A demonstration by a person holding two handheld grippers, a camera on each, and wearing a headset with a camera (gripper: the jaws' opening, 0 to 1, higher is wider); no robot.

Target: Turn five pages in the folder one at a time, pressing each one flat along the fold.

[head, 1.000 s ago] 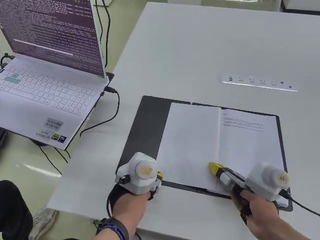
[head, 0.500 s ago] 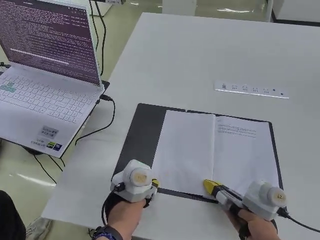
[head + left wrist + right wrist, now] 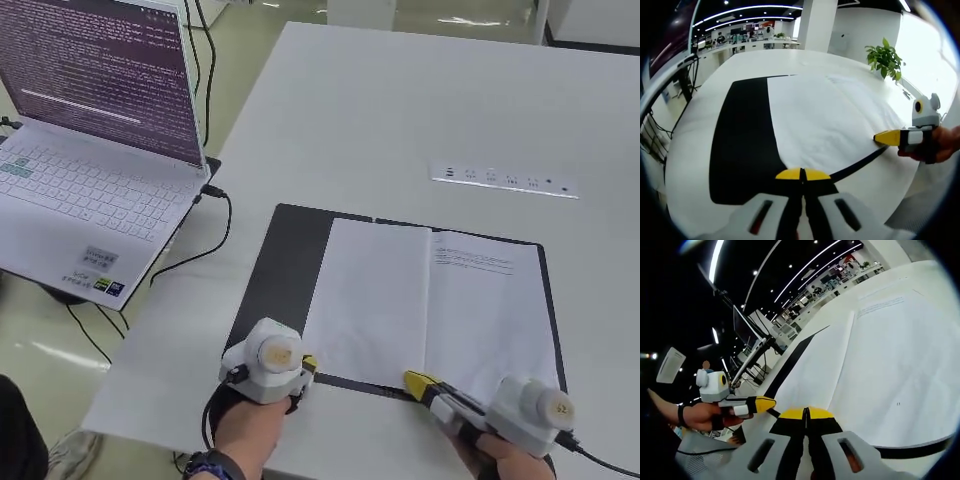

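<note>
On the table (image 3: 400, 90): folder (image 3: 285, 265), black, lying open and flat near the front edge.
Left page (image 3: 375, 290): blank and flat, with a broad strip of the black folder bare on its left.
Right page (image 3: 490, 310): flat, with a few lines of print near its top.
Fold: running straight from the far edge to the near edge between the two pages.
Left gripper (image 3: 309, 364): at the folder's near left part. Jaws closed, yellow tips pressed together with nothing between them. Tips over the black near edge, just beside the left page's lower corner.
Right gripper (image 3: 413, 380): at the folder's near edge, close to the foot of the fold. Jaws closed, yellow tips together, nothing seen in the grip. Contact with the paper not clear.
Laptop (image 3: 90, 150): open, screen lit with text, well apart to the left of the folder.
Power strip (image 3: 505, 182): on the tabletop beyond the folder.
</note>
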